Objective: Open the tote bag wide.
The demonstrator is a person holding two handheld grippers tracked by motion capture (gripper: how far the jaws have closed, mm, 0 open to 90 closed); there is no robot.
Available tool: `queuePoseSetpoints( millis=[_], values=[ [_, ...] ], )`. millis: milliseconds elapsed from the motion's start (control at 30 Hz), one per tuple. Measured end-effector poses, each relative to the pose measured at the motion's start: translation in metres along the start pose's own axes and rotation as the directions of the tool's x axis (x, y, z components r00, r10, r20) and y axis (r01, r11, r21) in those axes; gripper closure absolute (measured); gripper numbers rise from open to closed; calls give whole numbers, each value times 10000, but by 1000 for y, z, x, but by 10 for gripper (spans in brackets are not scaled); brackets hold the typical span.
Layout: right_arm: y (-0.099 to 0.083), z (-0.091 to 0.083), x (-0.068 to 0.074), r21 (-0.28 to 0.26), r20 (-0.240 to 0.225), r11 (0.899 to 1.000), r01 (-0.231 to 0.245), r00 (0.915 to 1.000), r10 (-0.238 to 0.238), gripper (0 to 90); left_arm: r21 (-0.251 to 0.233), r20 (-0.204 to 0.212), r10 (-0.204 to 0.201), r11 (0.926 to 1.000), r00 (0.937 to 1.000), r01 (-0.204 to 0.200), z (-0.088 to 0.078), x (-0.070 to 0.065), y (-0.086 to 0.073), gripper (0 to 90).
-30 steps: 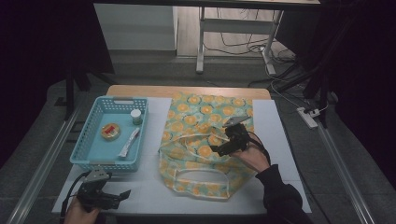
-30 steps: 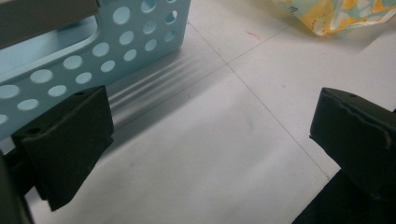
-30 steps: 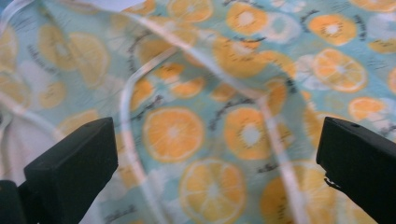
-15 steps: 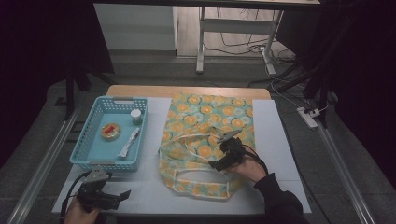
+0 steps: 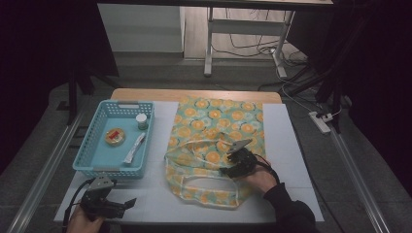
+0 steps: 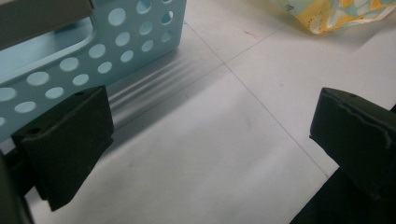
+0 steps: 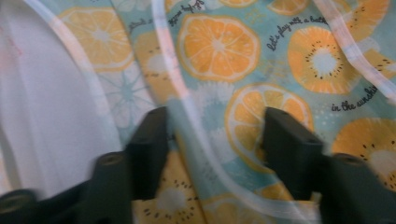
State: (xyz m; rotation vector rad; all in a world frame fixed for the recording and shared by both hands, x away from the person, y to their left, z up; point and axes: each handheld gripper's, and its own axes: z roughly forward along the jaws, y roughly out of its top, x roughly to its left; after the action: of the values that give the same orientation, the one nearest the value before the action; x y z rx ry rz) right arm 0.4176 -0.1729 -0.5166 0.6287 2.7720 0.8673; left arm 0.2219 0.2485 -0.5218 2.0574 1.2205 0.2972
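Right hand-held gripper (image 5: 232,162) on fruit-print bag (image 5: 214,121) — jaws closing, fabric between, left hand-held gripper (image 5: 127,203) apart

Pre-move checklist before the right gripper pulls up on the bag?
1. Right gripper down on the bag: ok.
2. Fabric and a handle strap between its jaws: ok.
3. Jaws have just been closing; pads pinching fabric: cannot tell, a gap is left.
4. Left gripper open, nothing between its jaws, on the table by the basket: ok.
5. Basket clear of the bag: ok.
6. One bag layer or both caught: cannot tell.
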Motion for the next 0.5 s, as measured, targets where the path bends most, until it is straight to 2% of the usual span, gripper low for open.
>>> queuePoseSetpoints(
  millis=[167, 300, 433, 500],
  values=[
    [1, -2, 1, 54, -80, 10000, 56, 10000, -55, 728, 41, -22, 47, 10000, 10000, -47, 0, -1, 0, 1],
    [0, -3, -1, -3, -116, 10000, -6, 9999, 6, 864, 64, -22, 67, 10000, 10000, -67, 1, -1, 0, 1],
    [-1, -2, -4, -114, -387, 9992, -372, 9986, 367, 900, 82, -29, 95, 9999, 10000, -95, 1, -1, 1, 2],
    [0, -3, -4, -83, -368, 9995, -314, 9988, 311, 900, 93, -34, 100, 9999, 9999, -100, 1, -1, 1, 2]
  ],
)
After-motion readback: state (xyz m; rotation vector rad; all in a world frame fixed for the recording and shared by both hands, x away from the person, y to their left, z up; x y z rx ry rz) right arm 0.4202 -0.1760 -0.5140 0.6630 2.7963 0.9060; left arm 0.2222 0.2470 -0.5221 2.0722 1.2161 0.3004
